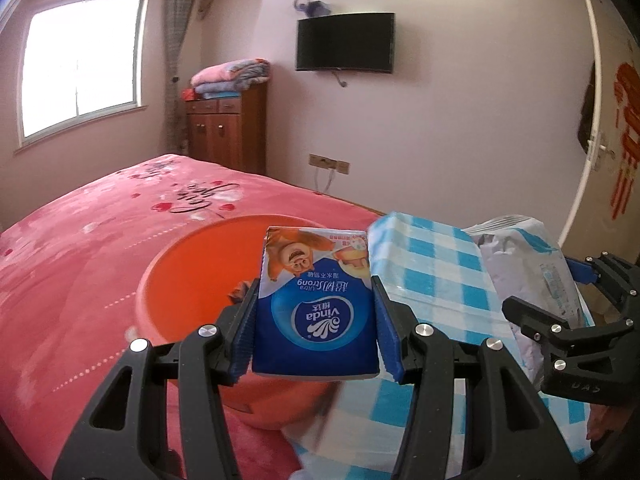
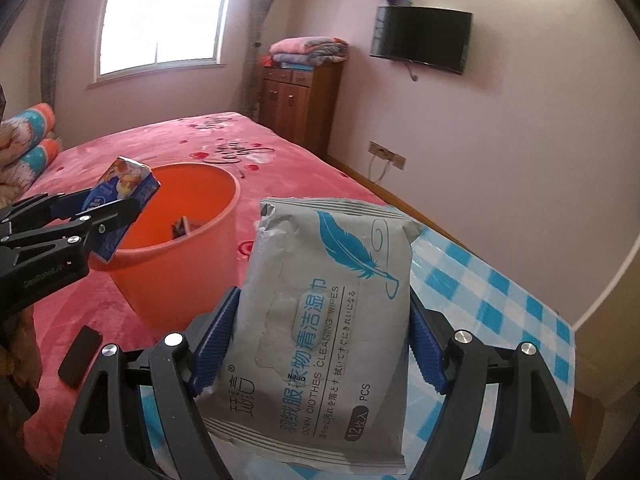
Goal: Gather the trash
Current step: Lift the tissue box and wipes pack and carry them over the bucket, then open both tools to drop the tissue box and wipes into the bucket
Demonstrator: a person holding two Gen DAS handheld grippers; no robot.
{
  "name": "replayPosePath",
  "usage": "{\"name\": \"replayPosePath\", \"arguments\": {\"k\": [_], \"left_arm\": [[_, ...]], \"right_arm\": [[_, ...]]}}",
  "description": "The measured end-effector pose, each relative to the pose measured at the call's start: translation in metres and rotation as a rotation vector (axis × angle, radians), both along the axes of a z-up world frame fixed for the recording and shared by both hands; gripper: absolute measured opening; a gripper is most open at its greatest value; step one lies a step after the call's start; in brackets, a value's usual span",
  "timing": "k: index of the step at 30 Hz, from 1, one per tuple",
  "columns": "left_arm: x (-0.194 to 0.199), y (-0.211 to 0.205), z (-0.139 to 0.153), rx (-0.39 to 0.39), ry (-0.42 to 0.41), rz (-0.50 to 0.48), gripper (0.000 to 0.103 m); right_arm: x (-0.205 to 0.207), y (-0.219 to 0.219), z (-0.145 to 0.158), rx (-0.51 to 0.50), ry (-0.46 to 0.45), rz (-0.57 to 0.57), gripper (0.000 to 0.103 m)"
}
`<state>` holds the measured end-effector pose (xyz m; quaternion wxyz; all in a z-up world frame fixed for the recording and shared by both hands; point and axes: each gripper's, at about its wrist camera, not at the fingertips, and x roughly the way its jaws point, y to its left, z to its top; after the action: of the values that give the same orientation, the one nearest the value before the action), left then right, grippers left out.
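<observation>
Left gripper point(image 1: 316, 320) clamped on blue tissue pack point(image 1: 316, 300), pack above near rim of orange bin point(image 2: 176, 240) ahead

Right gripper point(image 2: 320, 344) clamped on grey wipes pack point(image 2: 320, 312), bin ahead-left

Risk: early release drops pack onto bed point(image 1: 80, 240)

Bin holds small dark item, unclear

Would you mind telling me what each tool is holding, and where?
Left tool grips the blue tissue pack by its side edges; right tool grips the grey wipes pack likewise.
</observation>
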<state>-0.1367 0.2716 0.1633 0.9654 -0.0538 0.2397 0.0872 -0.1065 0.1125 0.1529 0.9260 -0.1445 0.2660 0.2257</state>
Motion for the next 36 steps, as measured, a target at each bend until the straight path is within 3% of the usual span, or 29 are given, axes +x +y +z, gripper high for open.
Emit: {"name": "replayPosePath", "arguments": {"k": [16, 32, 33, 36], "left_arm": [[0.013, 0.069, 0.007, -0.027, -0.017, 0.131, 0.053], [0.046, 0.098, -0.011, -0.061, 0.035, 0.175, 0.053], [0.046, 0.099, -0.013, -0.067, 0.039, 0.179, 0.055], [0.050, 0.107, -0.020, -0.083, 0.064, 0.218, 0.079]], "right_arm": [[0.028, 0.087, 0.010, 0.004, 0.021, 0.166, 0.077], [0.073, 0.146, 0.010, 0.057, 0.105, 0.252, 0.078], [0.077, 0.149, 0.007, 0.057, 0.118, 0.261, 0.078], [0.085, 0.153, 0.000, 0.077, 0.153, 0.266, 0.082]]}}
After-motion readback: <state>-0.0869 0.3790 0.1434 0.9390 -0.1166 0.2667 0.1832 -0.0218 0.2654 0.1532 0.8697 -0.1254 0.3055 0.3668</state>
